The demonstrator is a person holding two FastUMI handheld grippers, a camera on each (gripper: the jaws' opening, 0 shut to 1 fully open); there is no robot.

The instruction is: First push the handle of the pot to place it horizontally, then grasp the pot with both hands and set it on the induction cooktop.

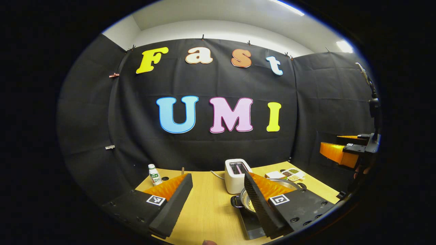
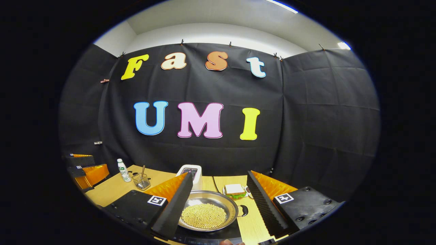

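A steel pot holding pale beans sits on the black induction cooktop, its small side handle pointing right. My right gripper is open above and in front of it, a finger on each side, touching nothing. In the left gripper view the pot and cooktop lie partly behind the right-hand finger of my open left gripper, which holds nothing. The right gripper hangs in the air at the far right there; the left gripper shows at the far left of the right gripper view.
A white toaster stands behind the pot, its cord trailing on the wooden table. A sandwich on a plate is to its right. A small bottle and a wire basket stand at back left. Small dishes lie at back right.
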